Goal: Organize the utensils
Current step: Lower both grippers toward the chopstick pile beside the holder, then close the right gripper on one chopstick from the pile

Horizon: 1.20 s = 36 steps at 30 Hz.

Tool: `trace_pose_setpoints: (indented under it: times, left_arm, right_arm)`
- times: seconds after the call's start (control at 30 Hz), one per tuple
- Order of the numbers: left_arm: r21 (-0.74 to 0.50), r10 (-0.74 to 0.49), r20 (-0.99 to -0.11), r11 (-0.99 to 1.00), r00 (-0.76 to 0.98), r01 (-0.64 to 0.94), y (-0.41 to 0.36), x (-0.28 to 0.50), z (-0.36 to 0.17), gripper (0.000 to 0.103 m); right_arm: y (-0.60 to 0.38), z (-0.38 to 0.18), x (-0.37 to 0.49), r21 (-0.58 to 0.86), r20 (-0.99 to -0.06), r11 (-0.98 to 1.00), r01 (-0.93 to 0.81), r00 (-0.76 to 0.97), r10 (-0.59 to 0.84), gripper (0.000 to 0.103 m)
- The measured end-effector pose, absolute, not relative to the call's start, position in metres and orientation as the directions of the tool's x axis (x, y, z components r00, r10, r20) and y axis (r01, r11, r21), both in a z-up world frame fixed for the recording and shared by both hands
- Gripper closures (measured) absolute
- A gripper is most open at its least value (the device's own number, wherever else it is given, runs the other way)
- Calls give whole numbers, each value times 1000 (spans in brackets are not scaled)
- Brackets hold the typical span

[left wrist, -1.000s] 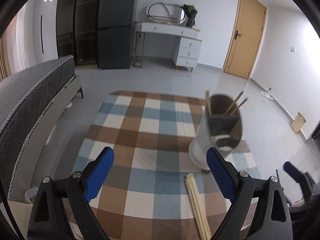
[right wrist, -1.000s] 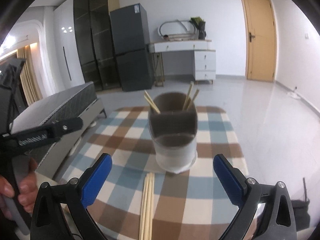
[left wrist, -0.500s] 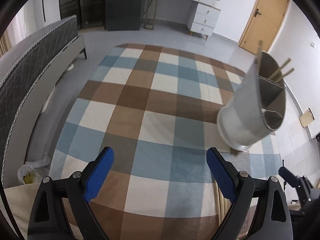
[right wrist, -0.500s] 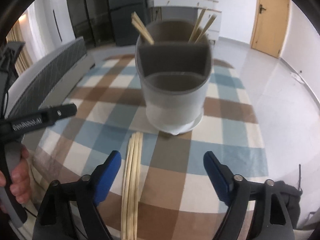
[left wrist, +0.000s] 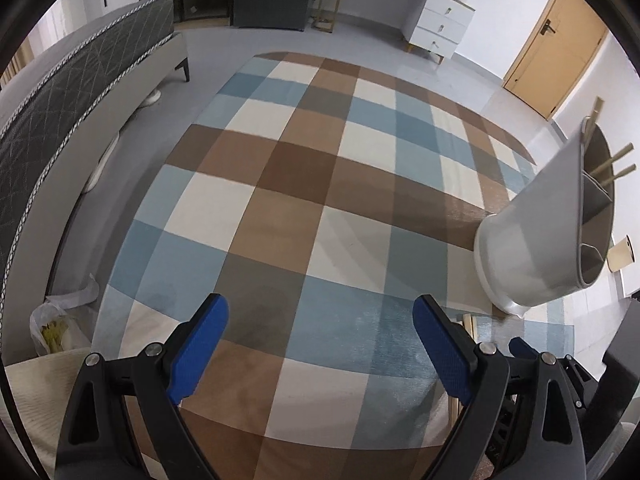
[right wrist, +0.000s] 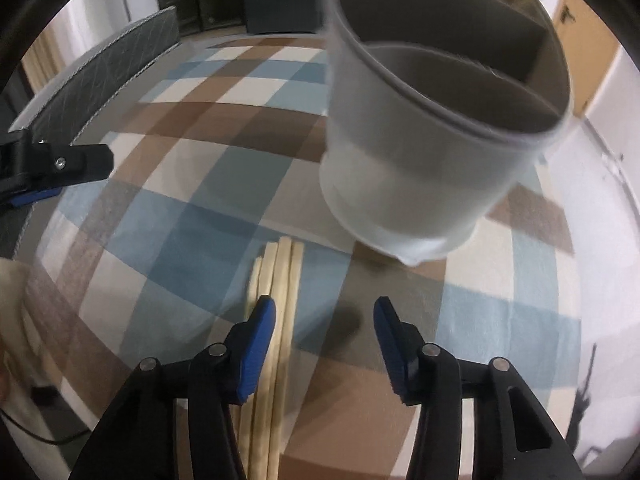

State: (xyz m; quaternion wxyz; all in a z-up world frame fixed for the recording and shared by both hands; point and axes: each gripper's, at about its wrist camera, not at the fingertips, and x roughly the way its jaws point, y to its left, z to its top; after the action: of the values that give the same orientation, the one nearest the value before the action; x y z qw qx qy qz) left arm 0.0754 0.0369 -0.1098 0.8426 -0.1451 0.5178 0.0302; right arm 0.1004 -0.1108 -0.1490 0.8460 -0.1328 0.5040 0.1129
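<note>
Chopsticks [right wrist: 276,320] lie beside the right gripper's [right wrist: 324,336] left pad; both grippers' jaws apart, empty.

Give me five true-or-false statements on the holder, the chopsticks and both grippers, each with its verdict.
1. The right gripper is shut on a chopstick. False: its jaws stand open and hold nothing.
2. Loose chopsticks lie on the checked cloth in front of the utensil holder. True.
3. The holder is one undivided cup. False: inner walls split it into compartments.
4. The left gripper is open and empty over the cloth. True.
5. In the left wrist view, the holder has no chopsticks in it. False: several chopsticks stick out of its top.
</note>
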Motion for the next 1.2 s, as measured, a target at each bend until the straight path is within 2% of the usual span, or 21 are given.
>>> trace_pose_setpoints:
  times: [0.07,0.13,0.2,0.47,0.77,1.2]
  left_arm:
    - [-226,-111,-887,951,448,-212,39,76,-112,12]
    - [-231,-117,-893,948,436,-219,40,78,-115,12]
    - [-234,-118,-895,946,431,-226,41,78,-115,12]
    - [-239,-125,-901,942,416,-234,43,79,-118,12]
    - [-244,-125,-907,934,403,-260,49,79,-120,12]
    - [-238,-117,-916,929,384,-283,55,79,-123,12]
  right_arm:
    - [-108,-150,99,-128,-881,931,-342,471,51,57]
    - [-110,-151,98,-108,-887,933,-344,457,66,66]
    - [-115,-149,99,-98,-887,939,-329,457,67,71]
    - [-127,-146,97,-50,-895,954,-297,436,89,71]
    - [-120,-148,101,-121,-887,946,-299,461,32,71]
    - [-108,-153,113,-126,-879,946,-300,475,33,71]
